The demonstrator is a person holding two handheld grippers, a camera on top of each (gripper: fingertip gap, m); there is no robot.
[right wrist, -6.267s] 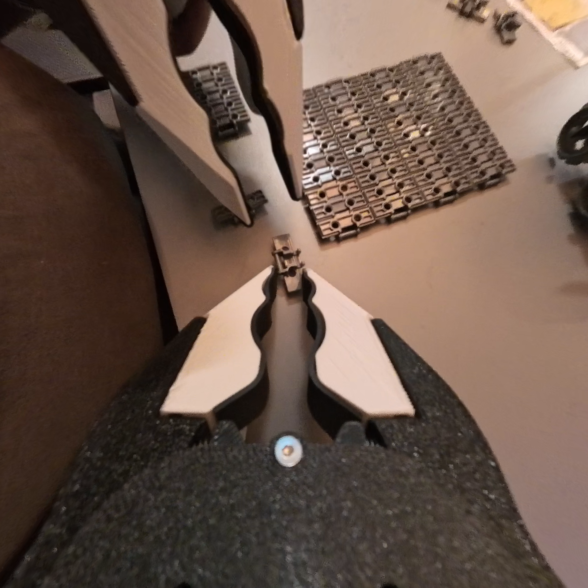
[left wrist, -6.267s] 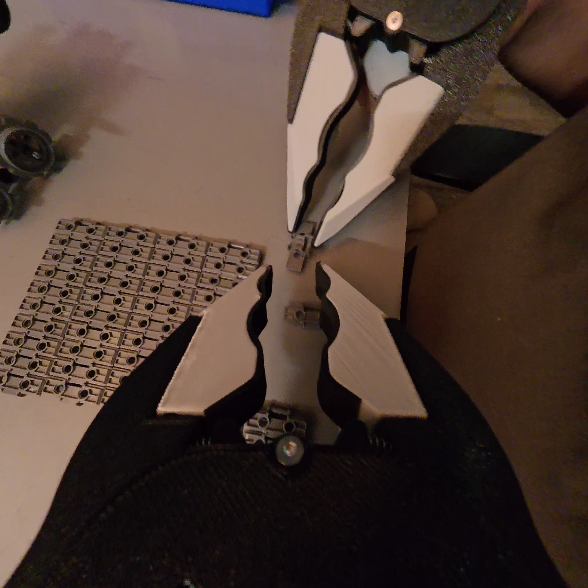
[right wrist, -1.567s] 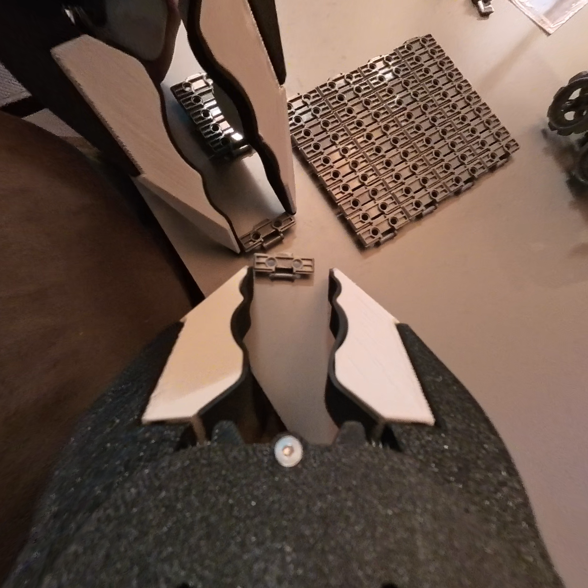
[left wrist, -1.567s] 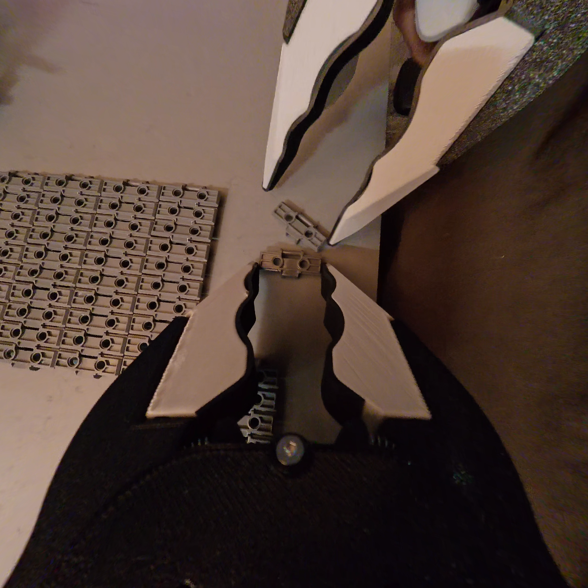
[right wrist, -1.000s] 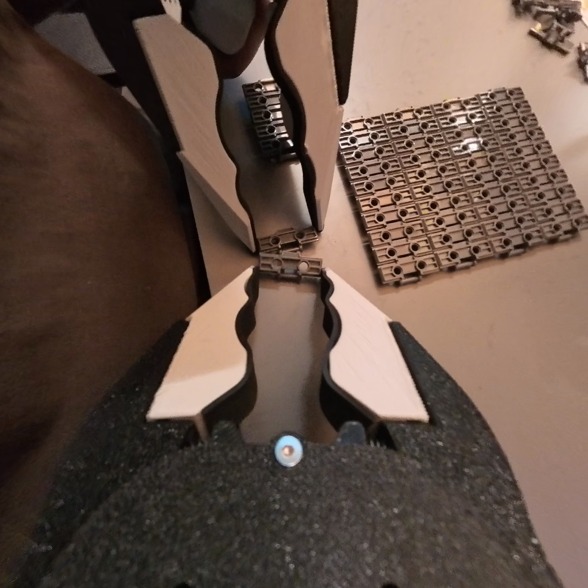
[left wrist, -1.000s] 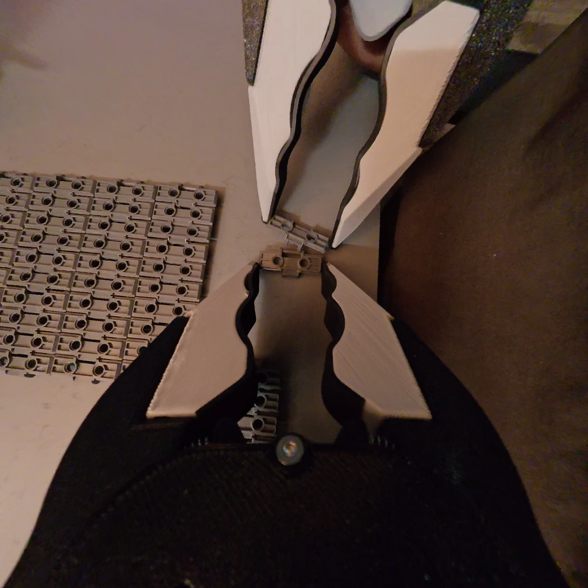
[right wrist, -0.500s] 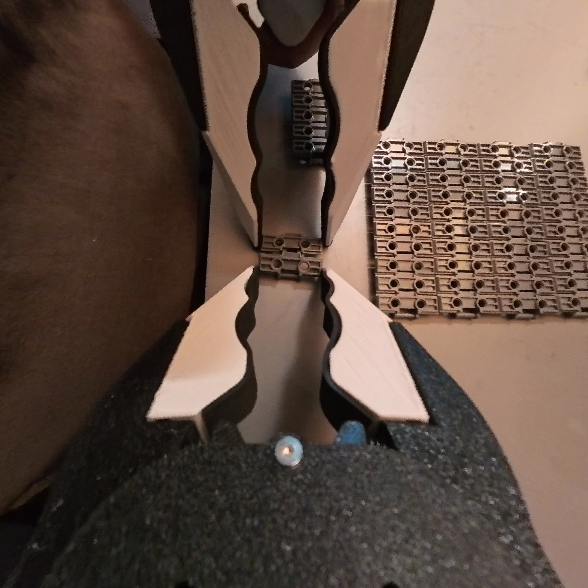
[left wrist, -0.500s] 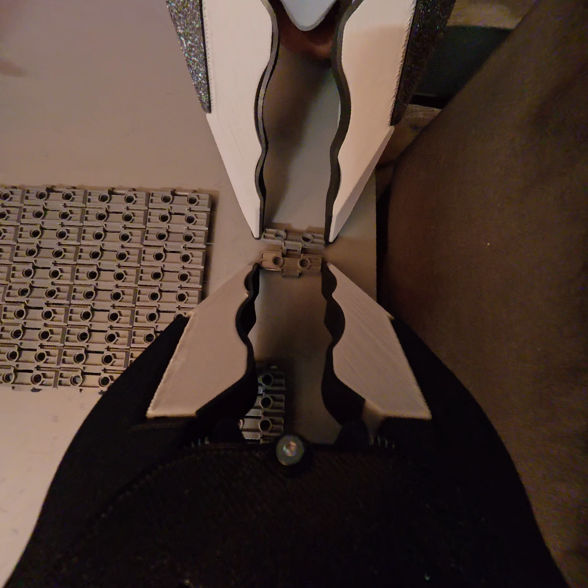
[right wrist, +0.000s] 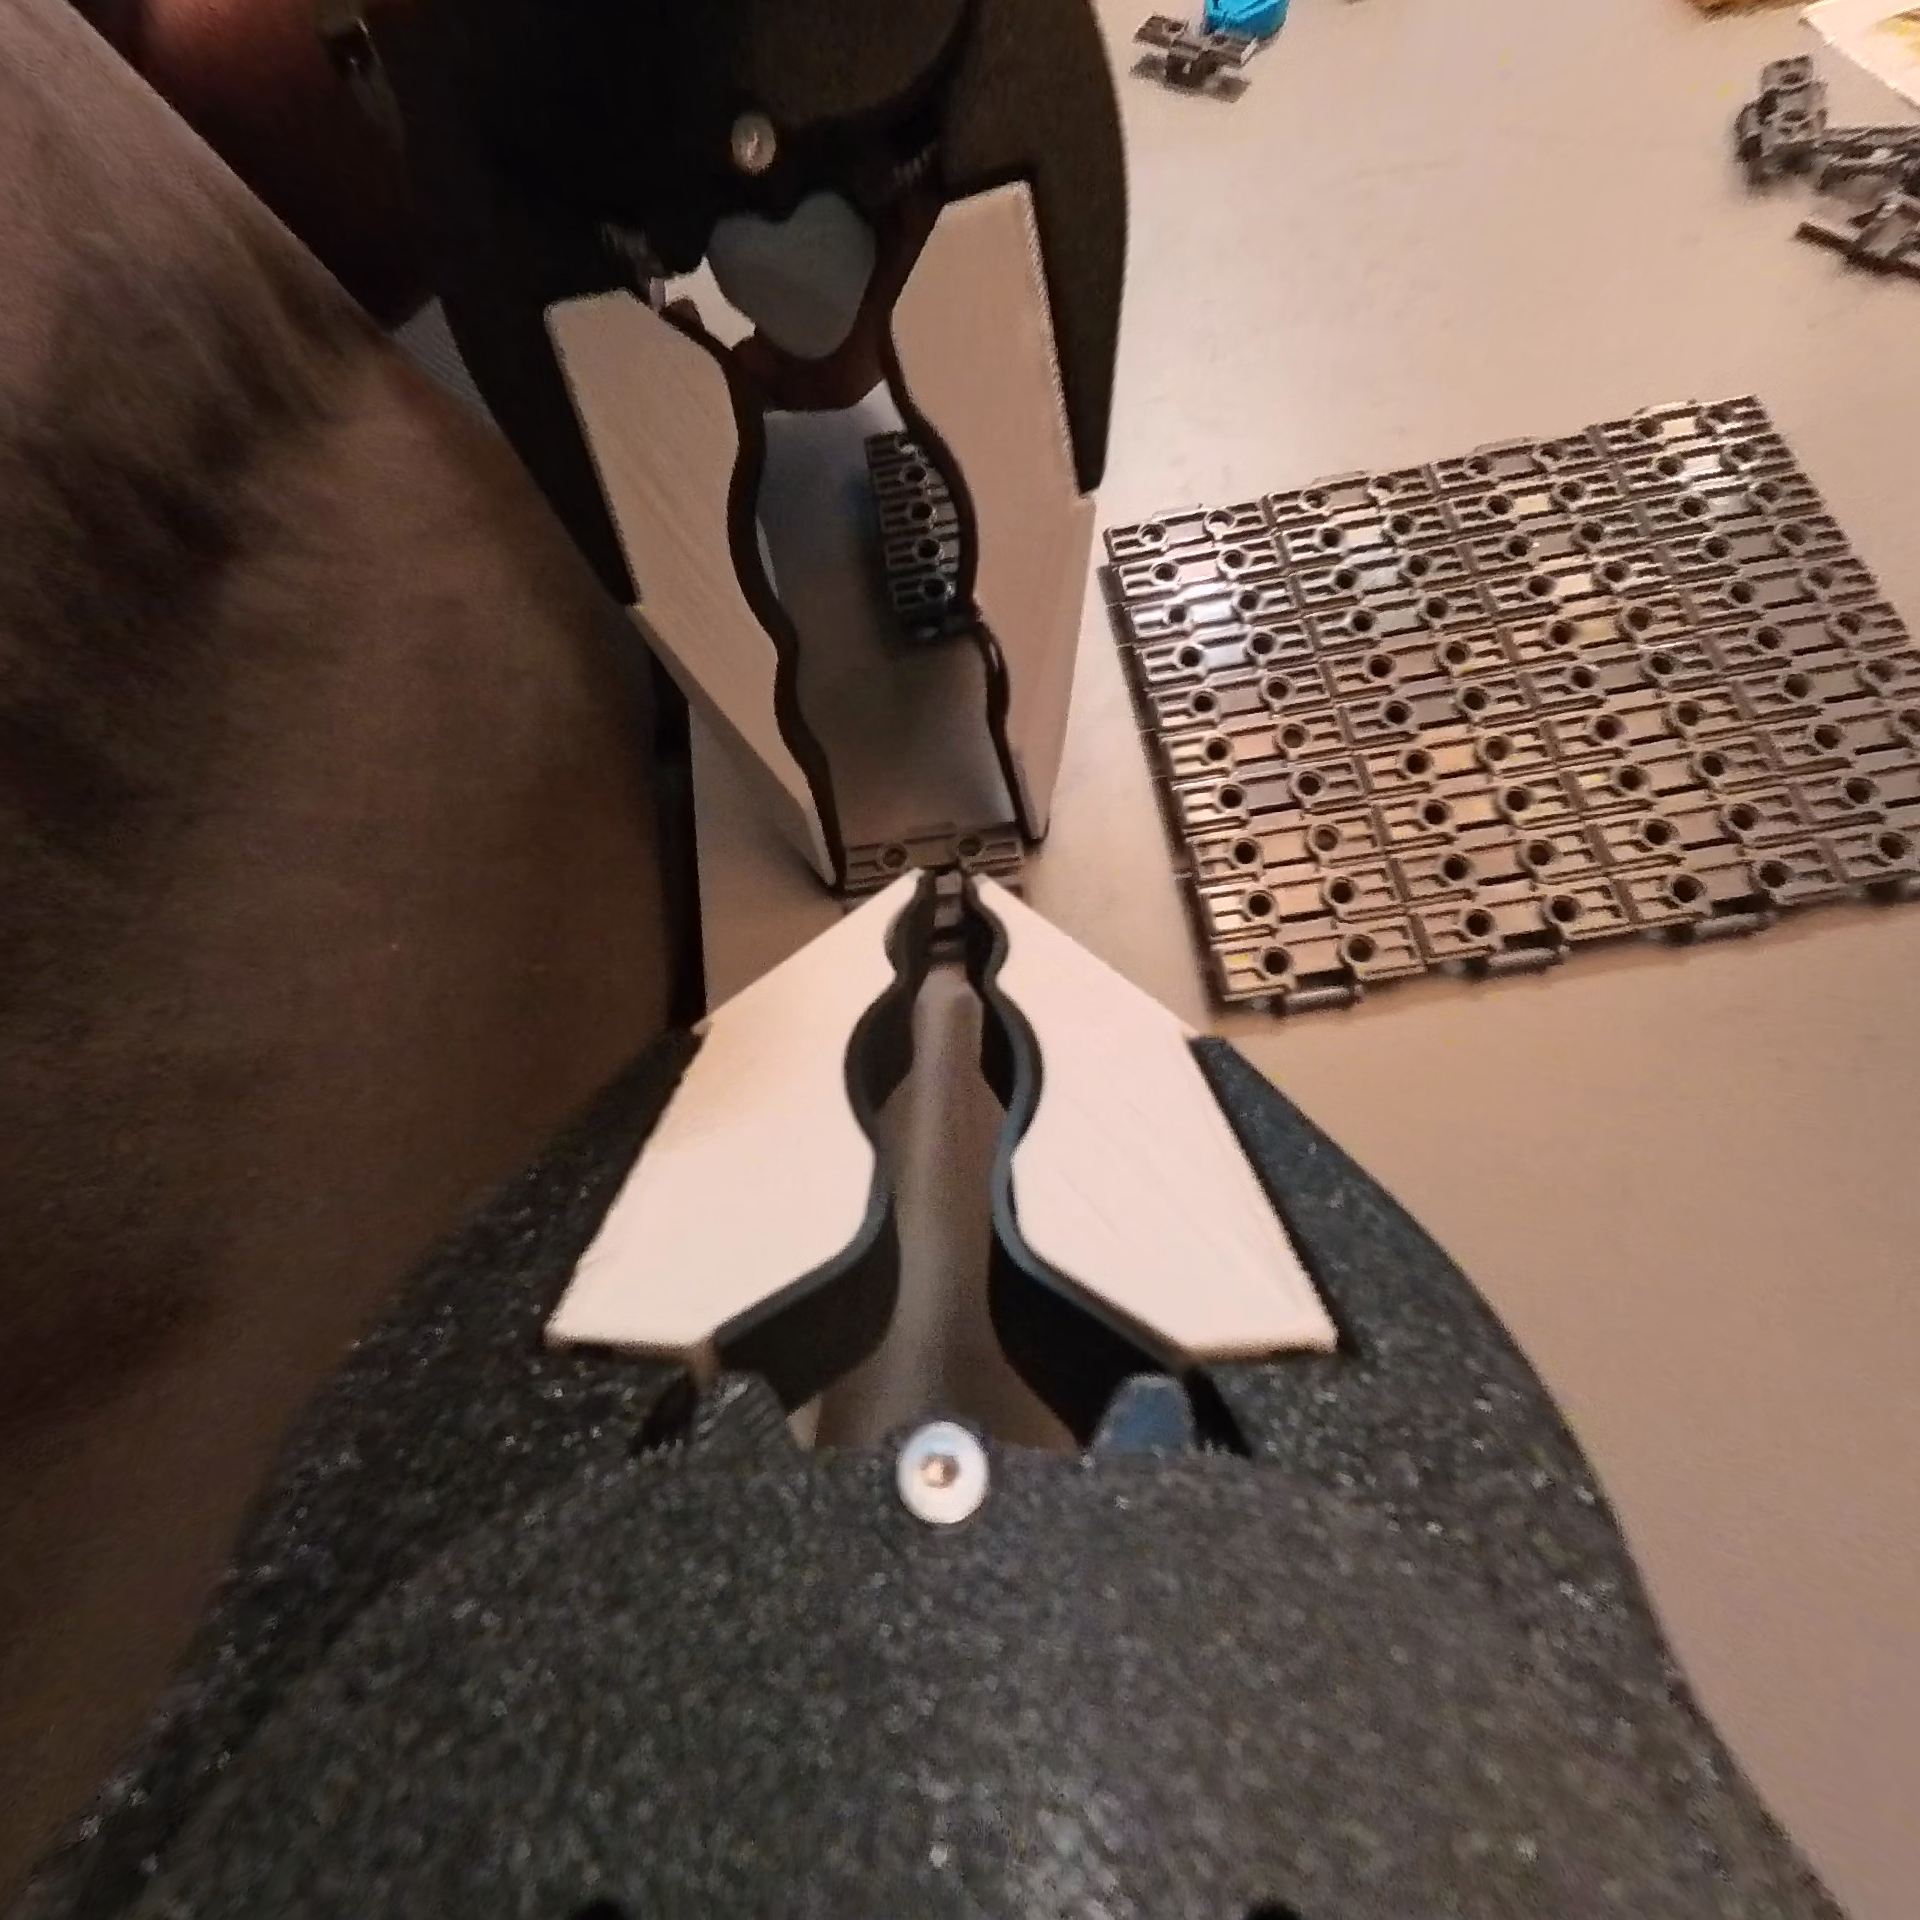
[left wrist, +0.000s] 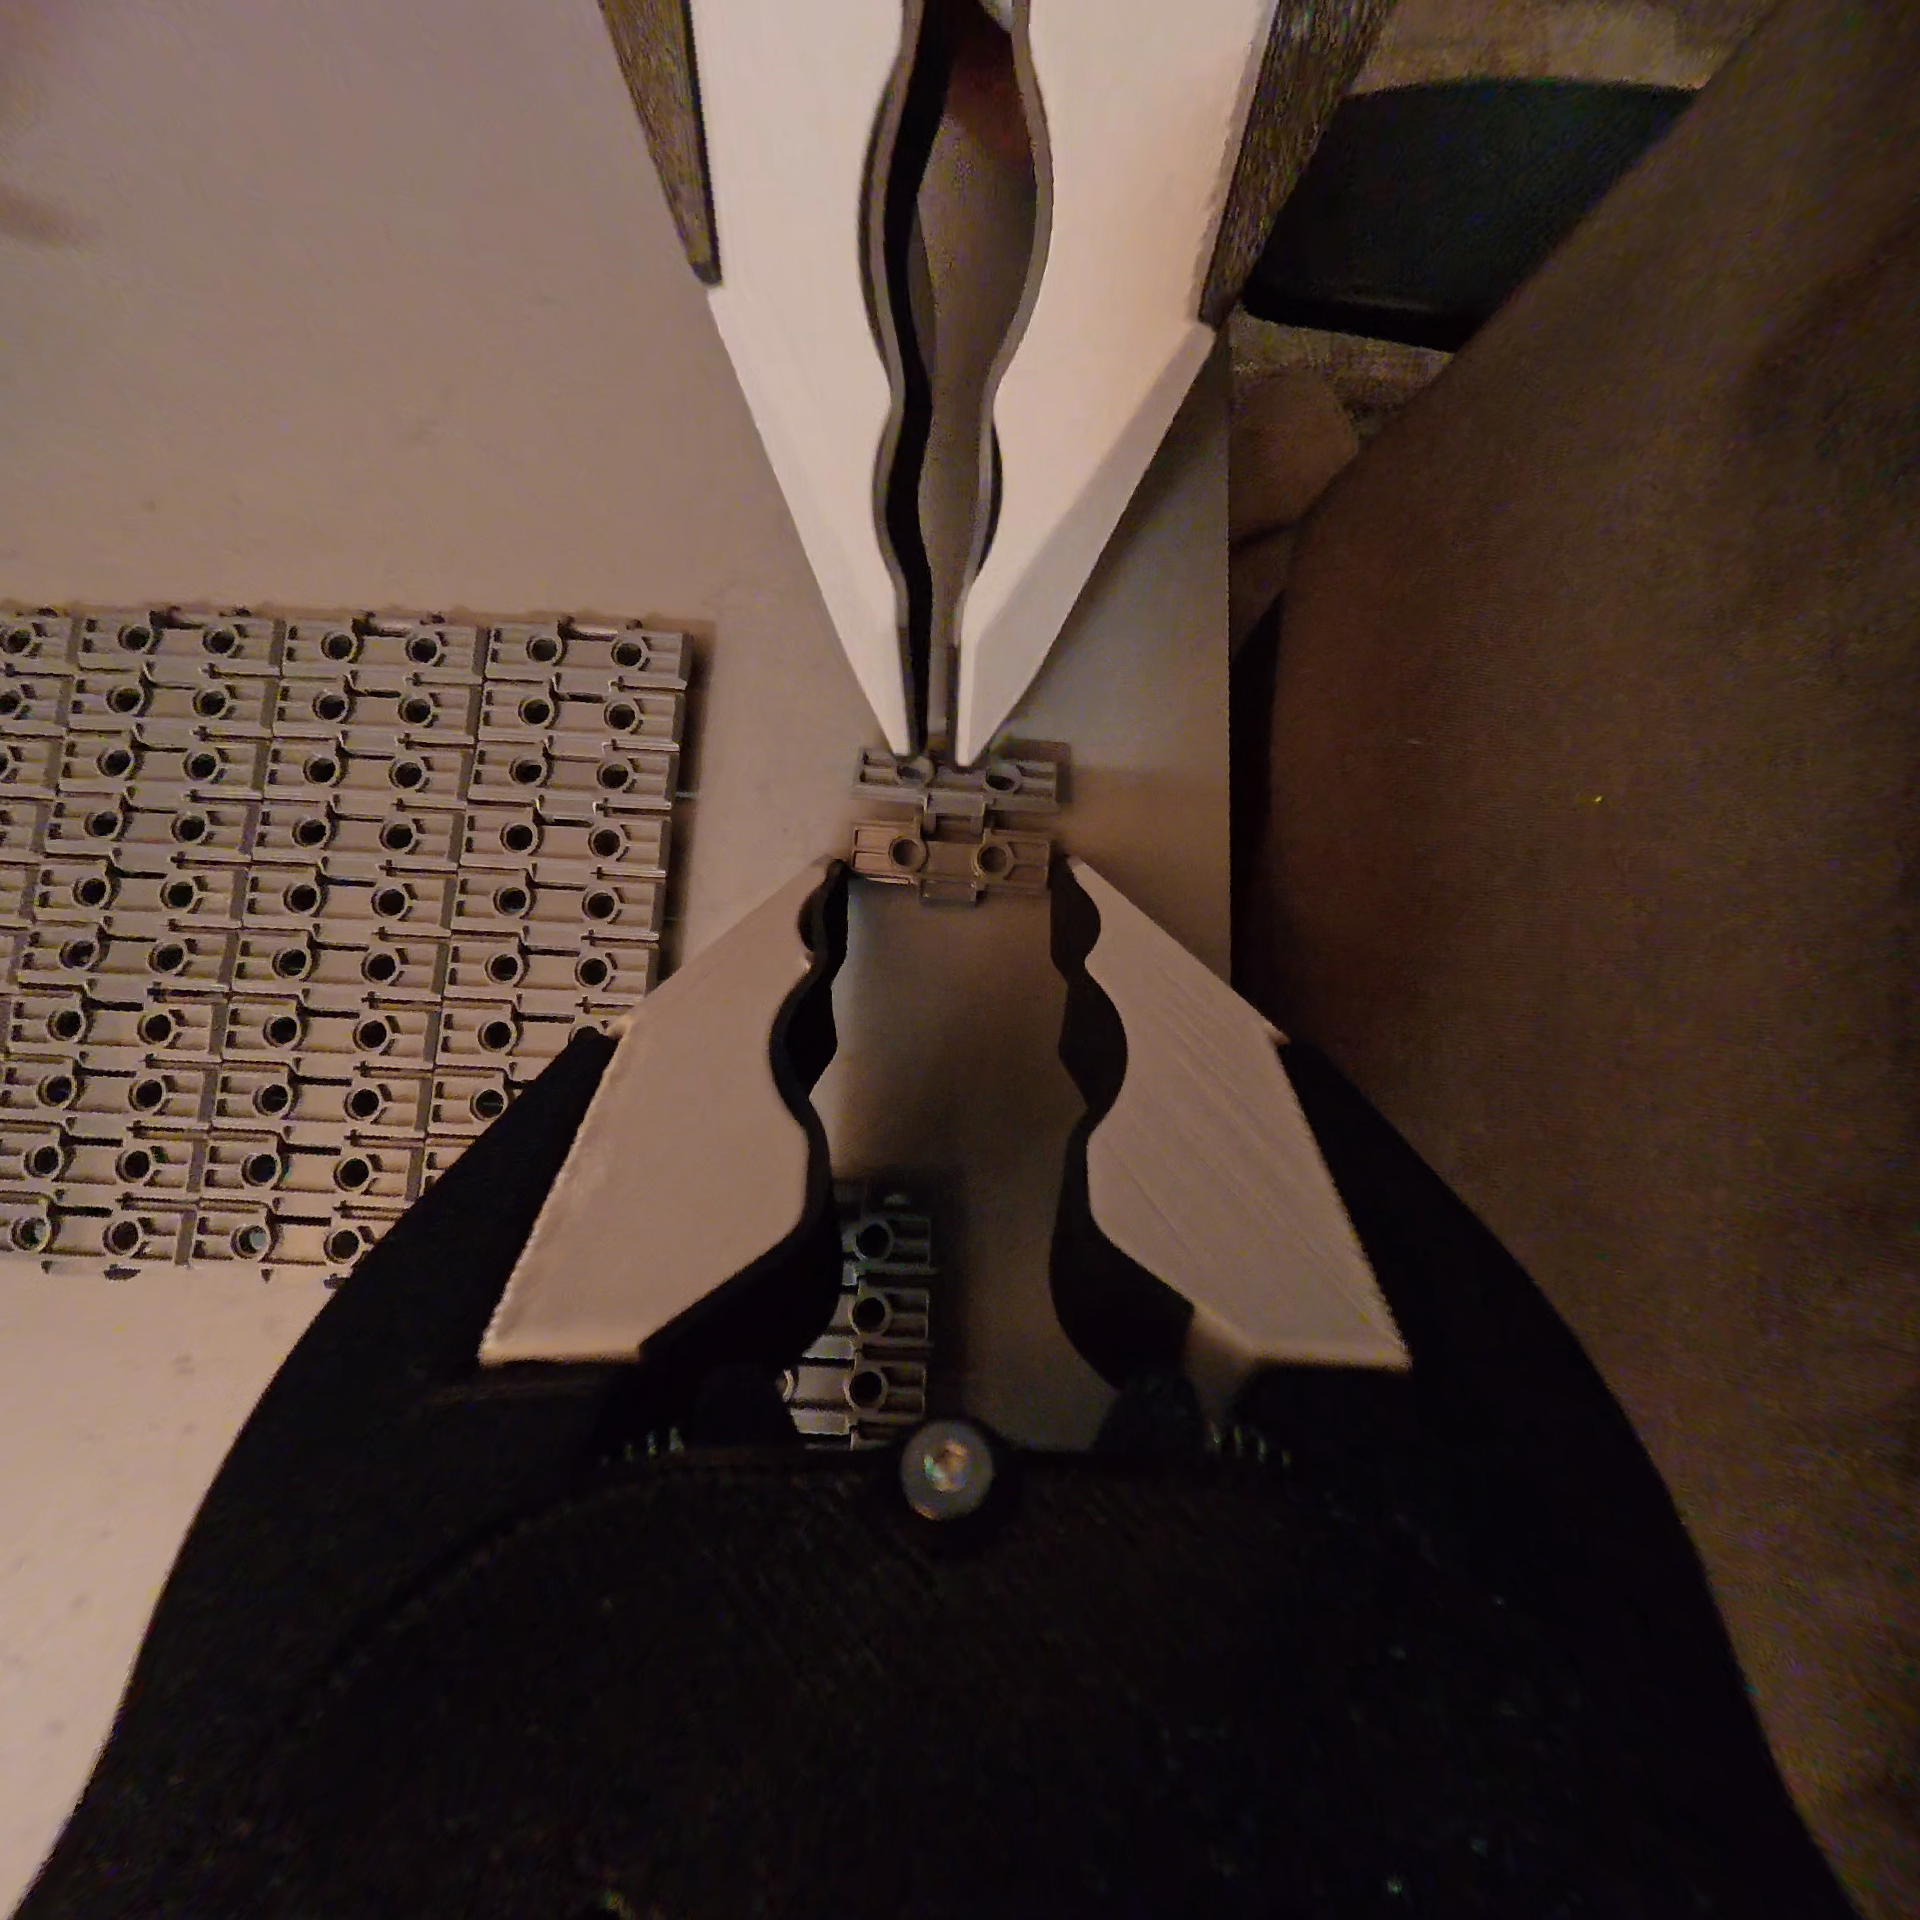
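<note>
Your left claw [left wrist: 948,868] is spread to the width of a small grey link [left wrist: 951,860] and grips it by the ends, tips at the near edge of the surface [left wrist: 364,364]. Your right claw [right wrist: 943,902] faces it tip to tip, pinched narrow on the middle of a second grey link [left wrist: 961,777]. The two links touch edge to edge and look meshed.

Surface is plain beige and matte in dim warm light. A flat mat of joined grey links [right wrist: 1538,717] lies just beside the claws, further in from the edge. A short strip of links [left wrist: 868,1314] sits under your left claw. Loose dark pieces [right wrist: 1829,145] and something blue [right wrist: 1242,16] lie far back. Brown fabric [left wrist: 1610,831] fills the space past the surface edge.
</note>
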